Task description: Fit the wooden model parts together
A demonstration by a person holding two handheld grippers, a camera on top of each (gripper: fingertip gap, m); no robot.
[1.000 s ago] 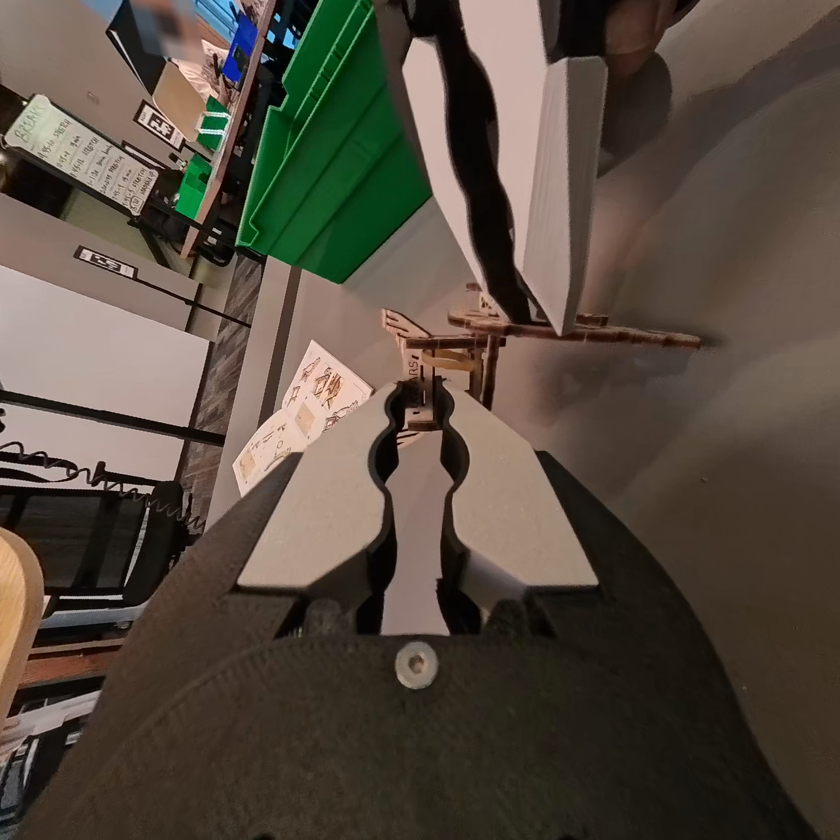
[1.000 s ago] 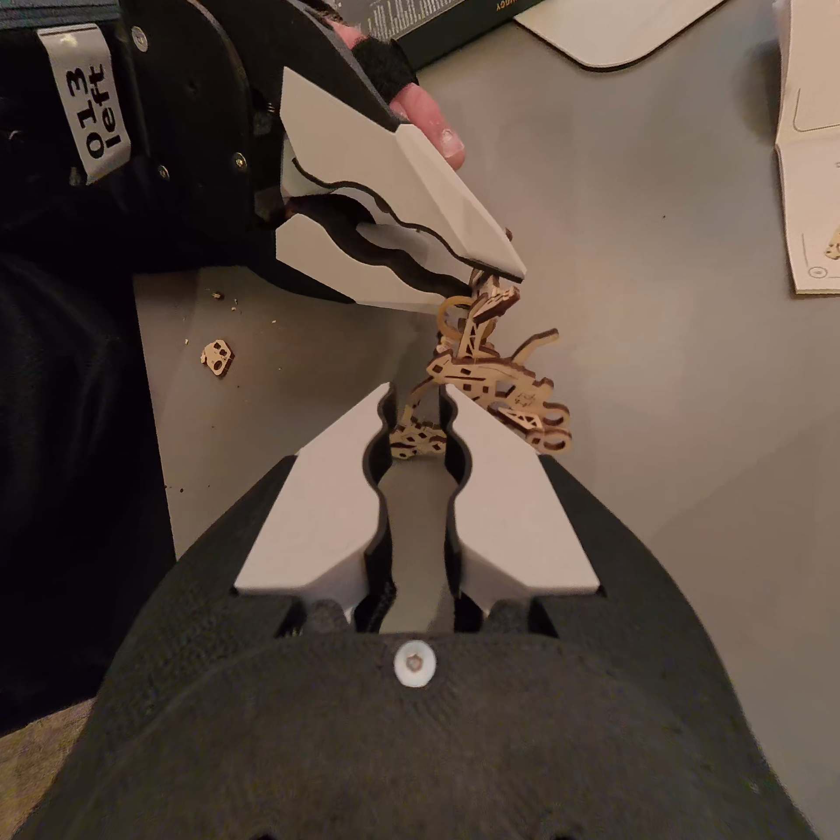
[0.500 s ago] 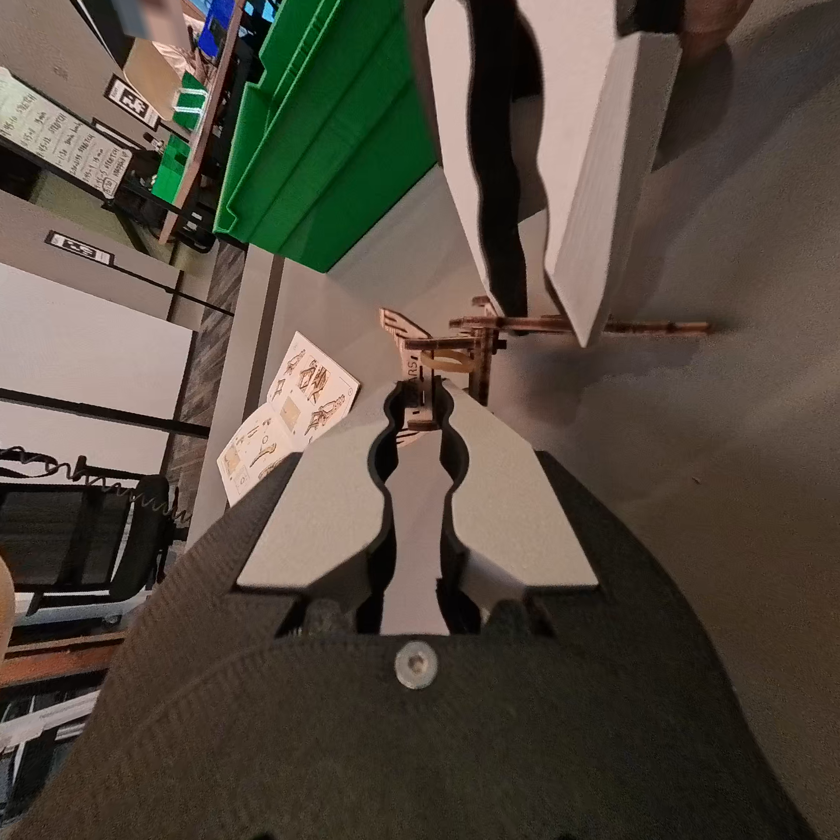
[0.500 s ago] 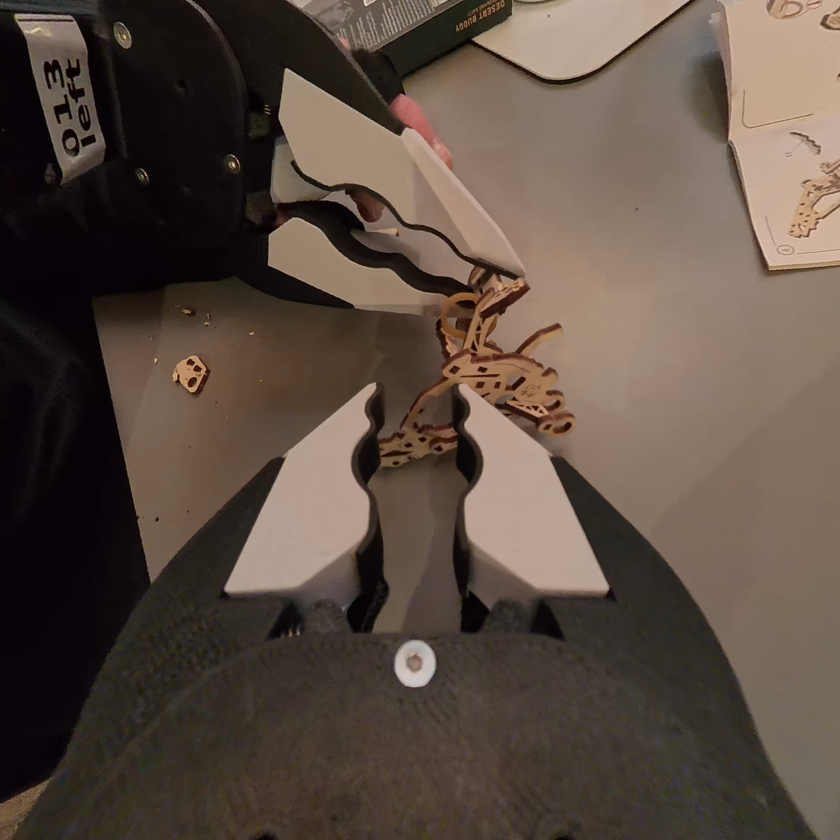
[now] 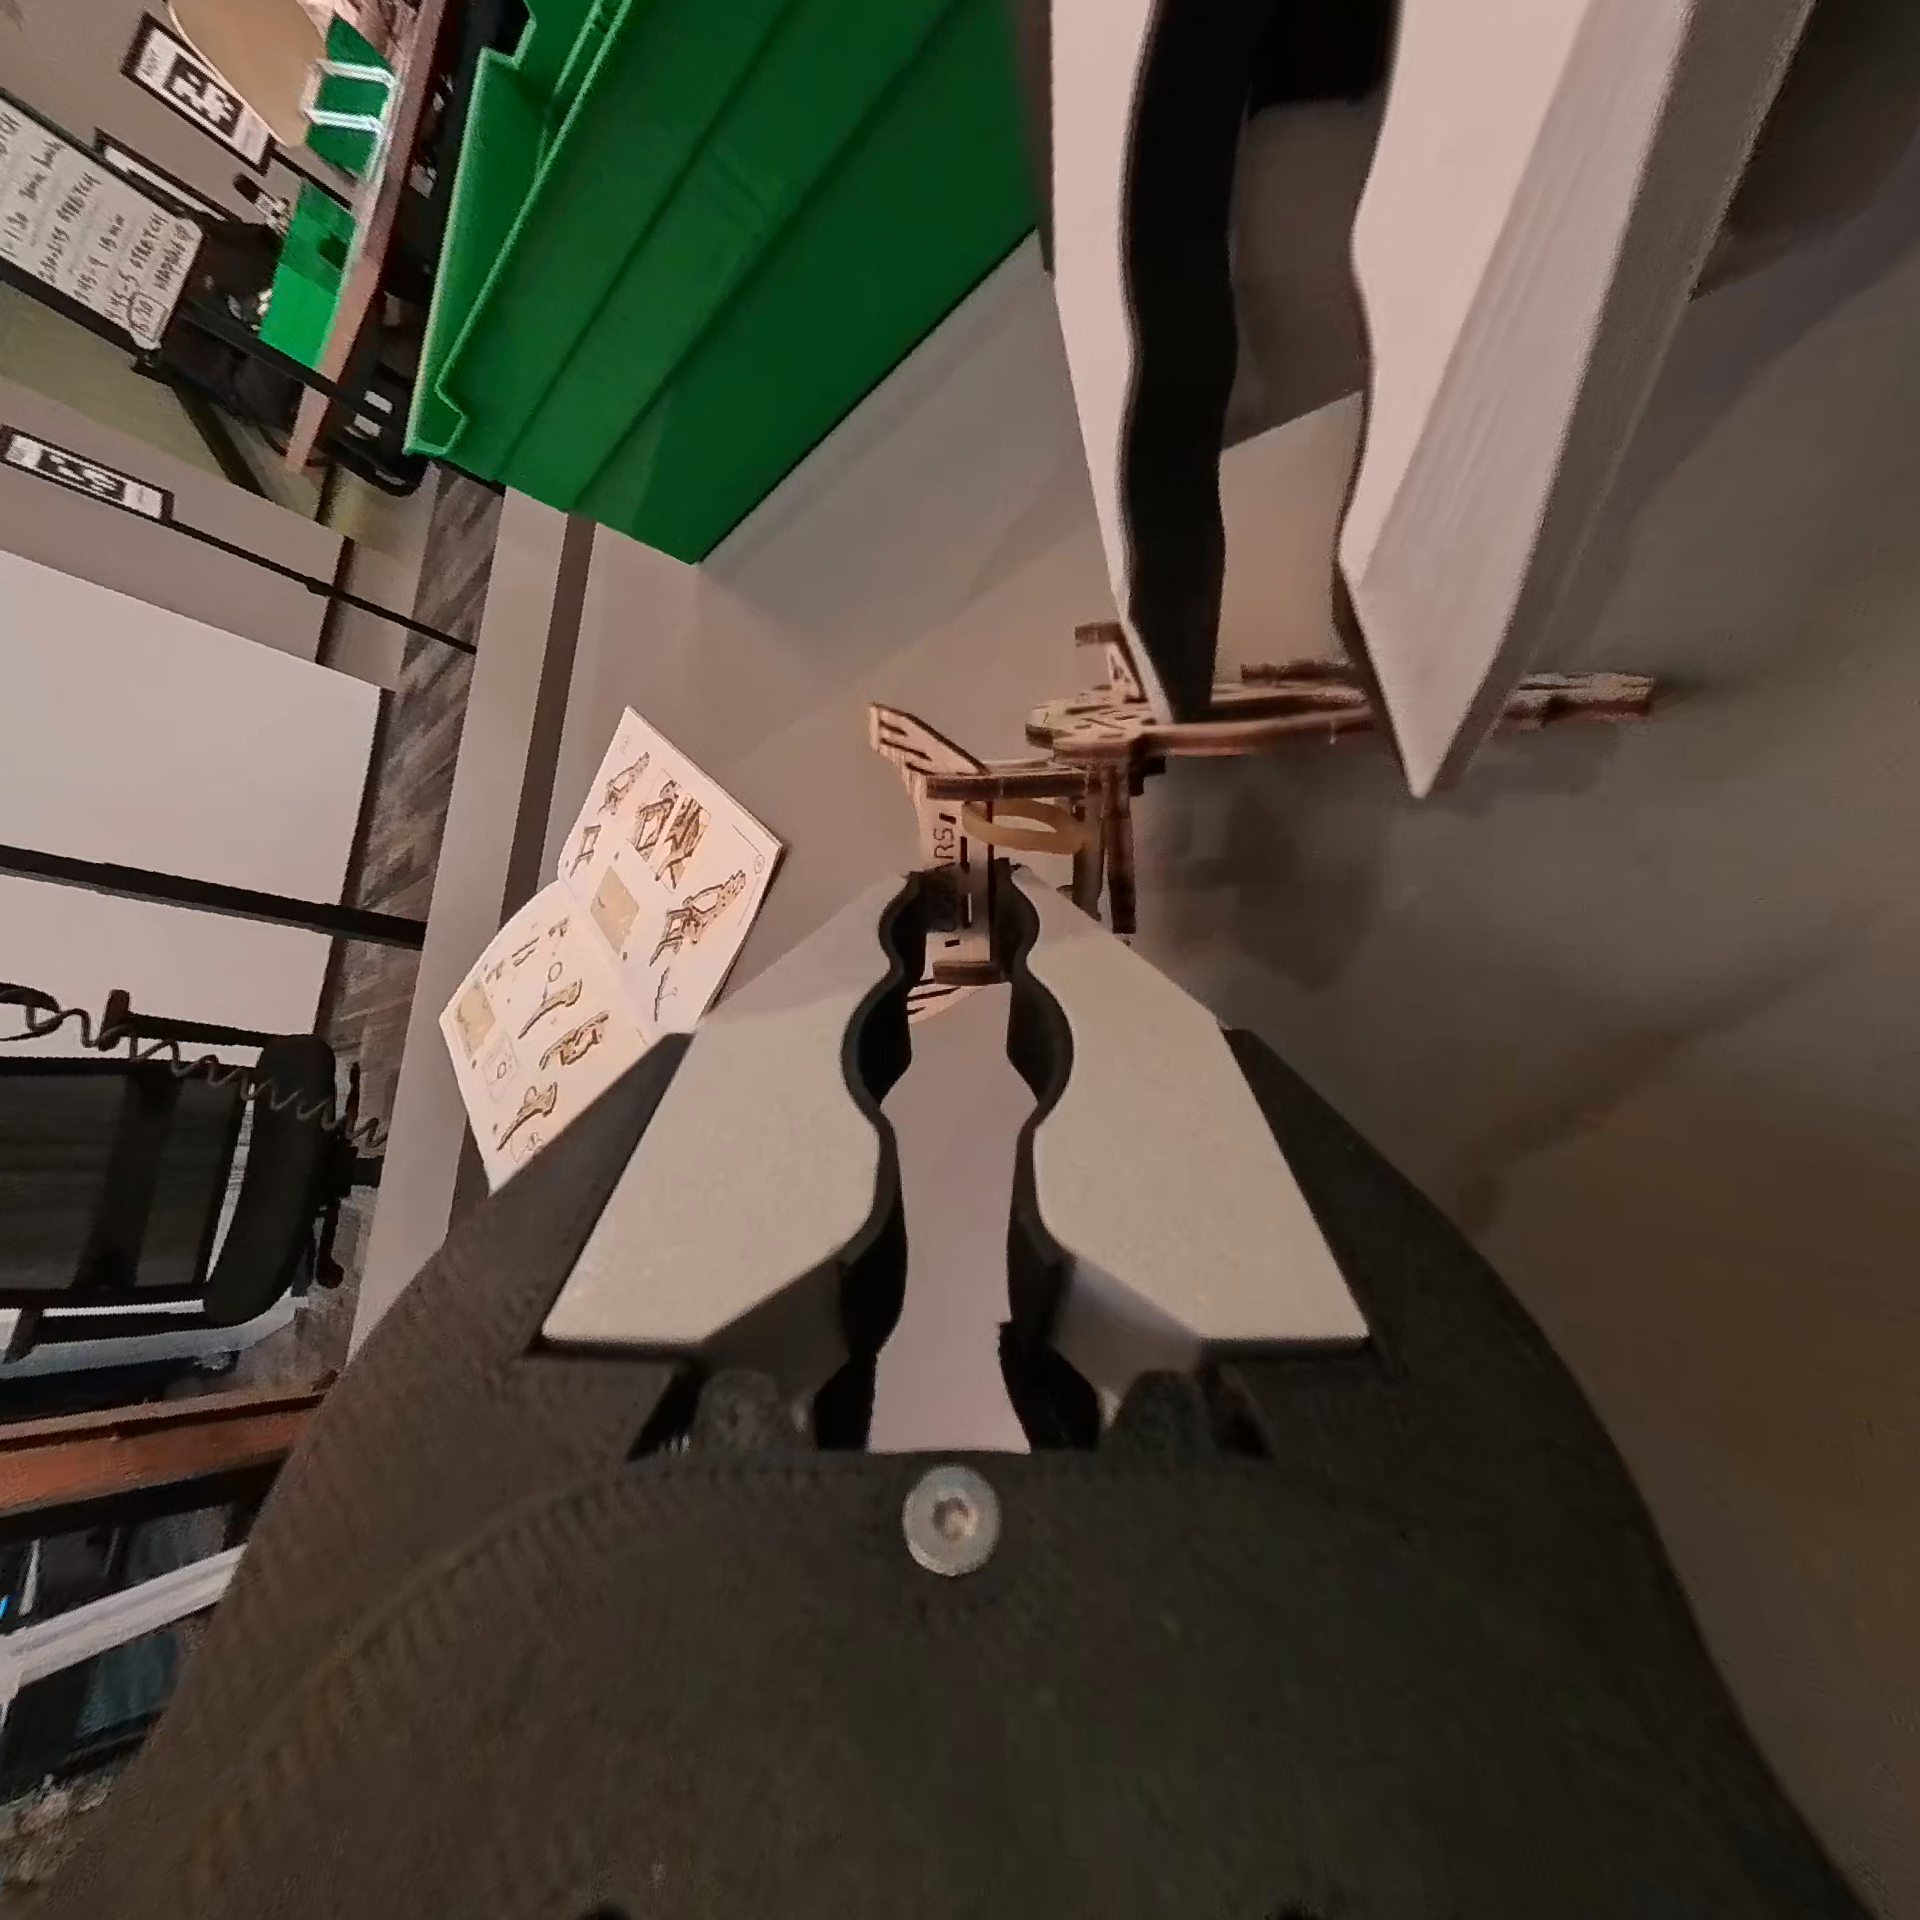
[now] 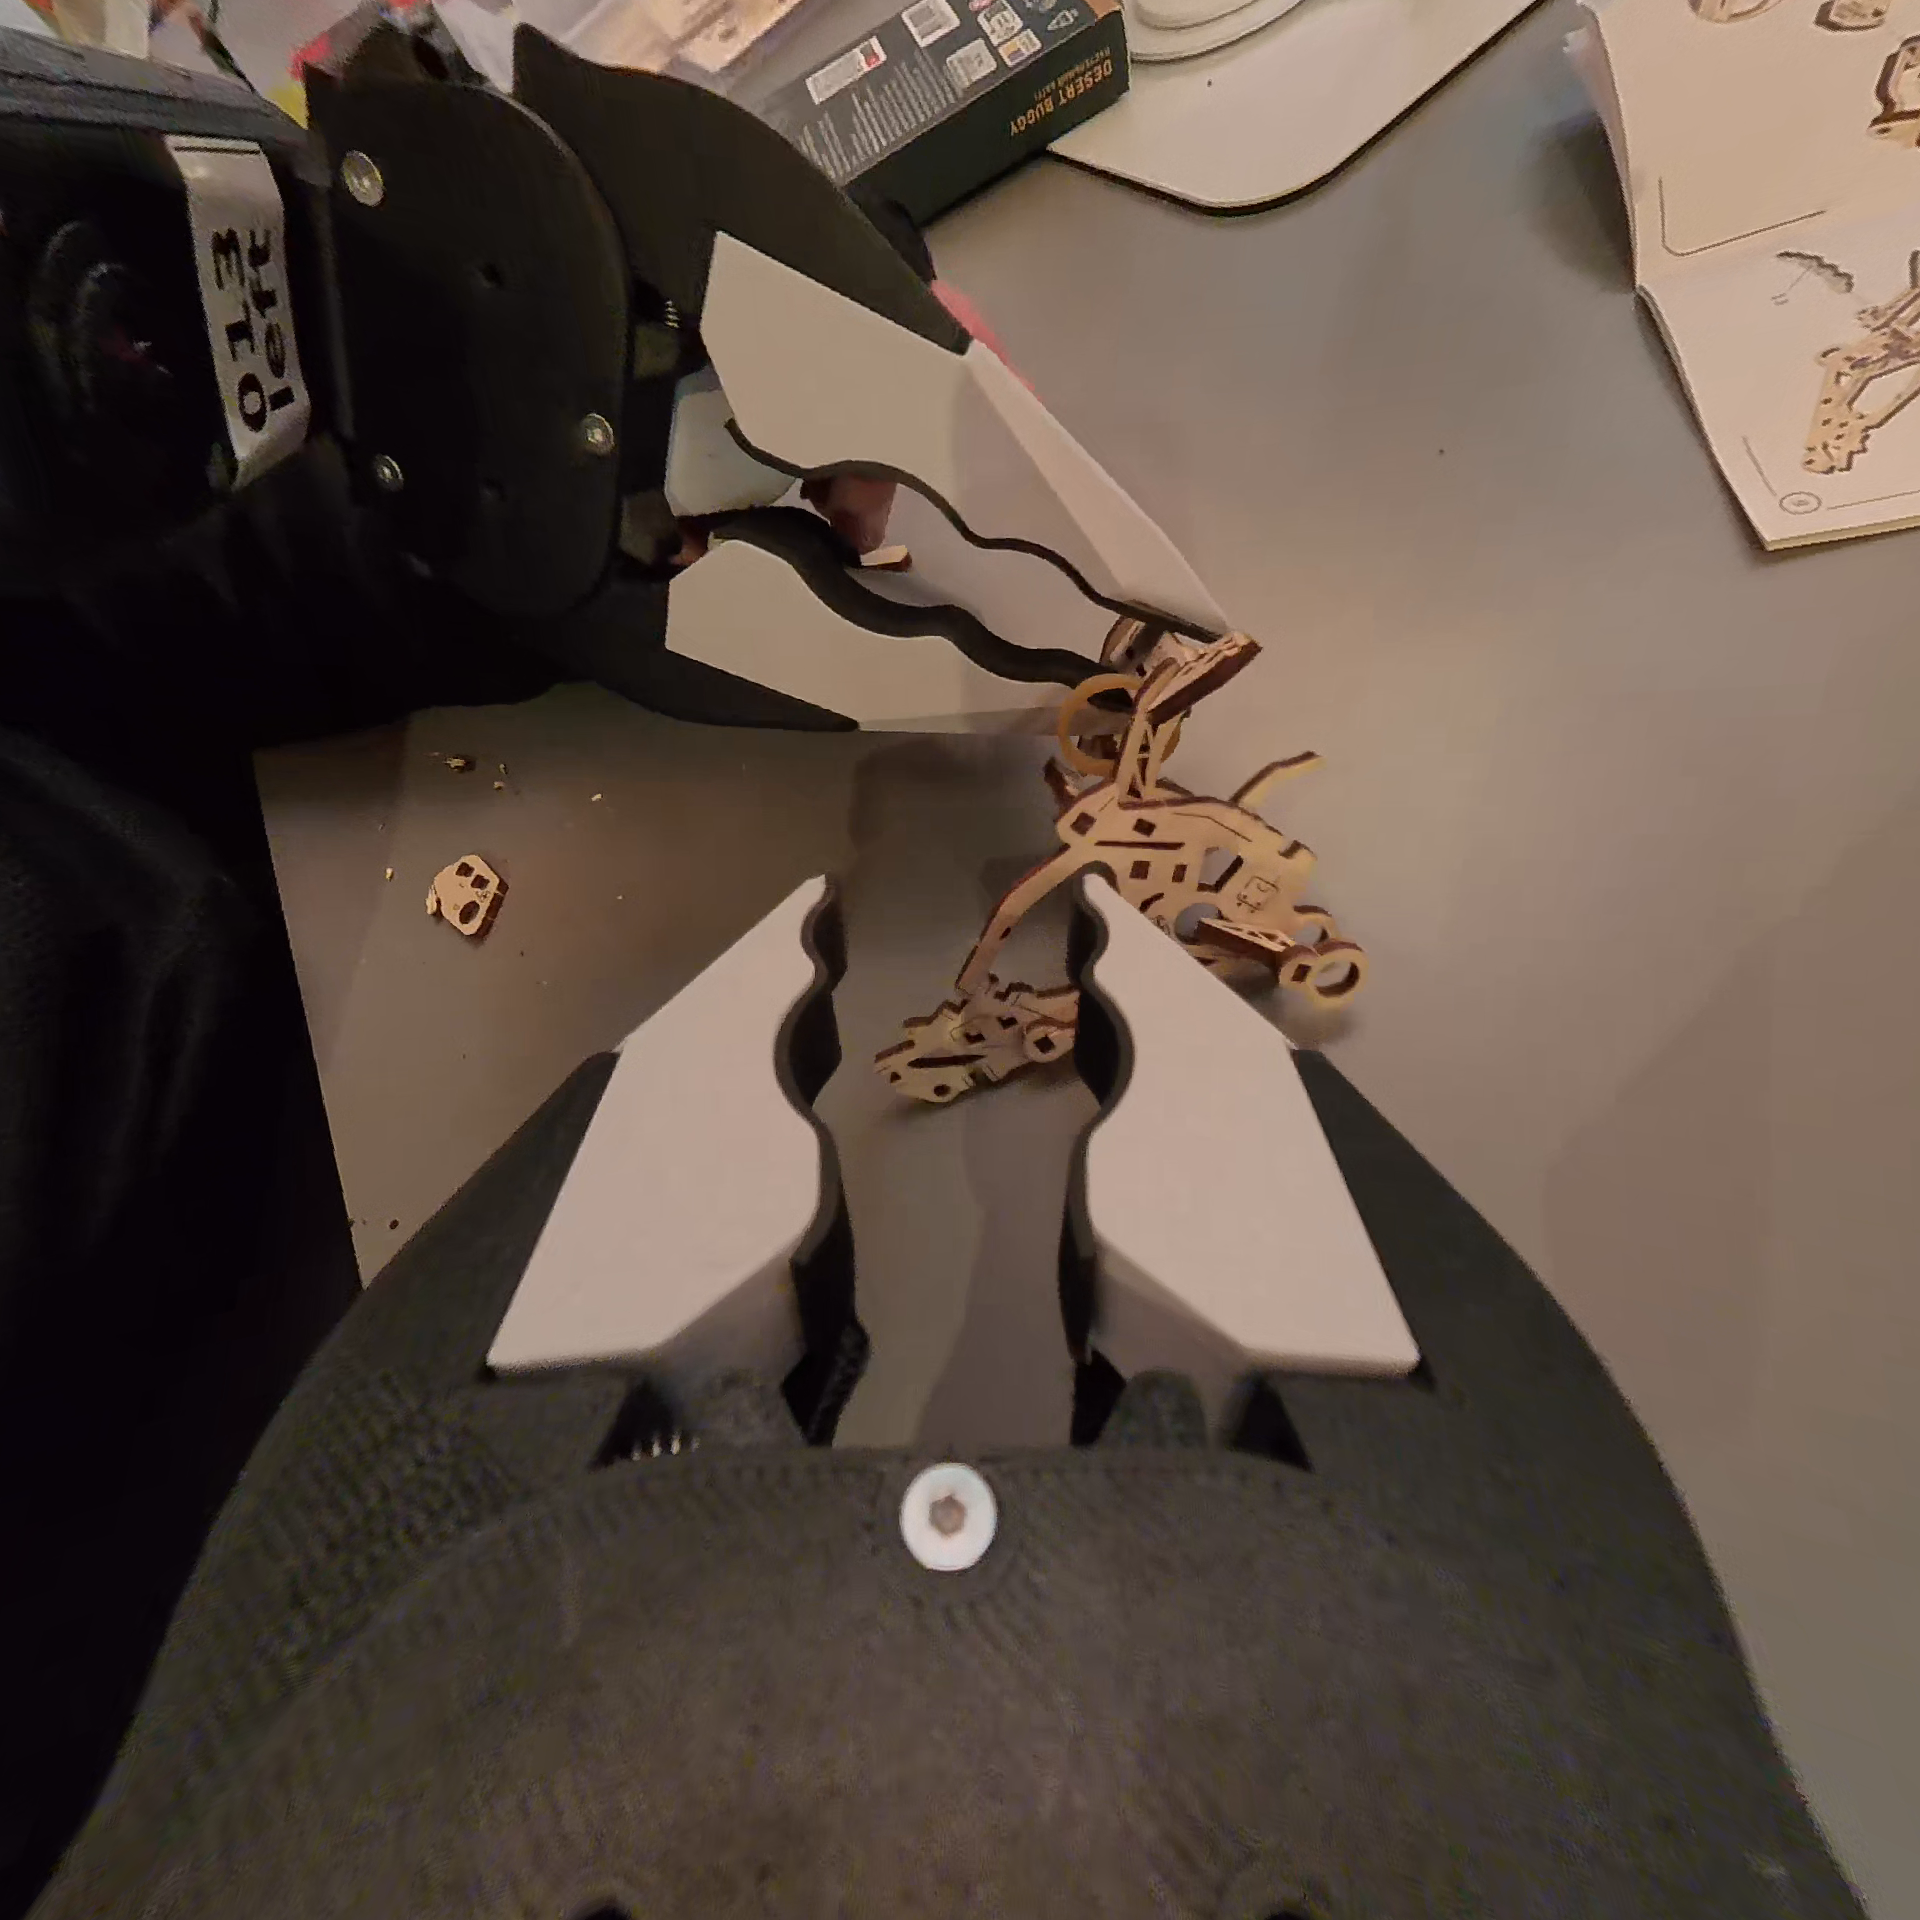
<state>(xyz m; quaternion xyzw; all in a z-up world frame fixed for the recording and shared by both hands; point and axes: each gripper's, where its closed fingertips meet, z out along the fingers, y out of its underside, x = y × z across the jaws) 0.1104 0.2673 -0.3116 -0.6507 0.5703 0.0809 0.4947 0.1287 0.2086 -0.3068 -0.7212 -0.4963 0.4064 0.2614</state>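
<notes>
Crumbs of wood and a small pale laser-cut wooden offcut [image 6: 468, 897] are lying at the left on the grey counter [image 6: 1558, 727]. To its right, the pale laser-cut wooden model frame [image 6: 1143, 862] is standing tilted on the counter, its top end pinched by the left gripper [image 6: 1174, 649], whose jaws are clamped together on that top end beside a tan rubber band [image 6: 1086, 717]. The frame's lower end is lying between the white fingers of the right gripper [image 6: 954, 904], whose jaws are standing well apart and holding nothing; whether the right finger is touching the frame, I cannot tell. Farther right, an open white instruction booklet [image 6: 1787, 312] is lying near the counter's edge, and a dark cardboard box [image 6: 966, 94] is sitting at the back.

In the left wrist view, the booklet [image 5: 623, 935] is lying at the left, green plastic bins [image 5: 727, 260] are stacked behind, and the left gripper [image 5: 961, 914] is gripping the frame [image 5: 1039, 810] while the right gripper [image 5: 1288, 707] is straddling its far bar.
</notes>
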